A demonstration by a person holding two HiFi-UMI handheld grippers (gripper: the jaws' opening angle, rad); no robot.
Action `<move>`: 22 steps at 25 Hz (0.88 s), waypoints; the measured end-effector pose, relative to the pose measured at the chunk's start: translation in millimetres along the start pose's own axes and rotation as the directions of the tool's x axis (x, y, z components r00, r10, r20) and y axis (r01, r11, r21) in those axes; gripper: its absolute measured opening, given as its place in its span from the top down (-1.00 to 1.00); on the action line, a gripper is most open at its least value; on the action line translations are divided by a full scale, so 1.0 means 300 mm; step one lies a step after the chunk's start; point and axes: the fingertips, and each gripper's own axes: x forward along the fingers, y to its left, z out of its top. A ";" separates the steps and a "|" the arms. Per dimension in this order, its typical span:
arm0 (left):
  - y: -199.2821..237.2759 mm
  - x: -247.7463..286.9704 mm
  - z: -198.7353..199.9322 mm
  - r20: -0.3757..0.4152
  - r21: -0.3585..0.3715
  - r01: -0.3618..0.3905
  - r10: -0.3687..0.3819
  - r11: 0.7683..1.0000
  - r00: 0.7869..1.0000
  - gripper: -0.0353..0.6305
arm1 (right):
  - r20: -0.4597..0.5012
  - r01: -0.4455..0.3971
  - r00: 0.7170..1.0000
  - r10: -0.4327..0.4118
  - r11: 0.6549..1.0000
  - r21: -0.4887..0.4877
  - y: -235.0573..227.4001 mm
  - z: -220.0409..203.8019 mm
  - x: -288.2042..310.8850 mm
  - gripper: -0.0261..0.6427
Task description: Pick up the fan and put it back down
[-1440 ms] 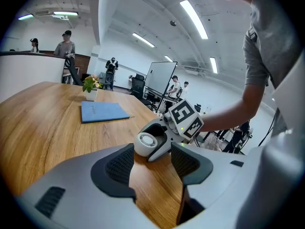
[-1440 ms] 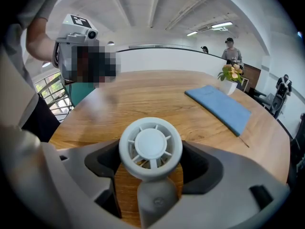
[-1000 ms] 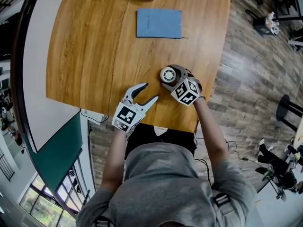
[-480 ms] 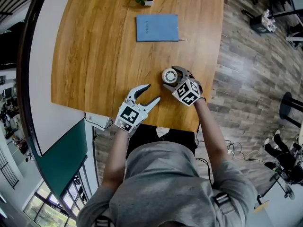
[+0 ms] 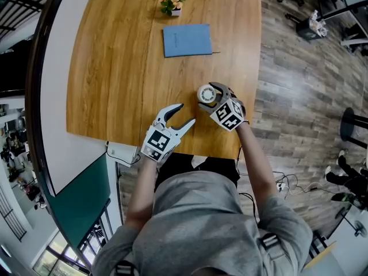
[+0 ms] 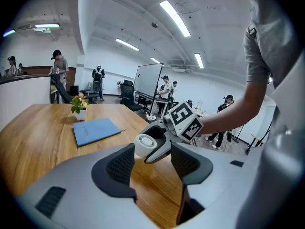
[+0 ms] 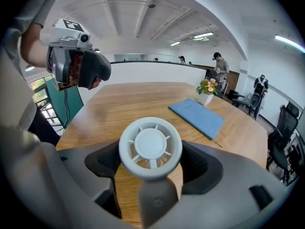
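Fan (image 7: 150, 146) is clamped between the jaws of the right gripper (image 7: 151, 168).

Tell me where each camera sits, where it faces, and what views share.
Head view: on the person's head, looking steeply down at the table; shows torso, arms, open left gripper, right gripper shut on the fan.
Left gripper view: on the left gripper, looking along its empty jaws at the right gripper and fan.
Right gripper view: on the right gripper, looking past the fan toward the left gripper.
All three show the fan, notebook and plant.
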 end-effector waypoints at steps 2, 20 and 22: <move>-0.009 -0.007 0.010 0.003 0.005 0.009 -0.009 1.000 1.000 0.14 | 0.008 0.016 1.000 -0.016 1.000 0.007 -0.003 0.010 -0.017 -0.21; -0.045 -0.118 0.094 0.019 0.103 0.033 -0.035 0.994 0.999 0.14 | 0.067 0.140 0.987 -0.145 0.988 0.068 0.005 0.104 -0.194 -0.21; -0.049 -0.126 0.095 0.022 0.105 0.033 -0.035 0.994 0.999 0.14 | 0.075 0.151 0.985 -0.156 0.986 0.069 0.008 0.115 -0.211 -0.21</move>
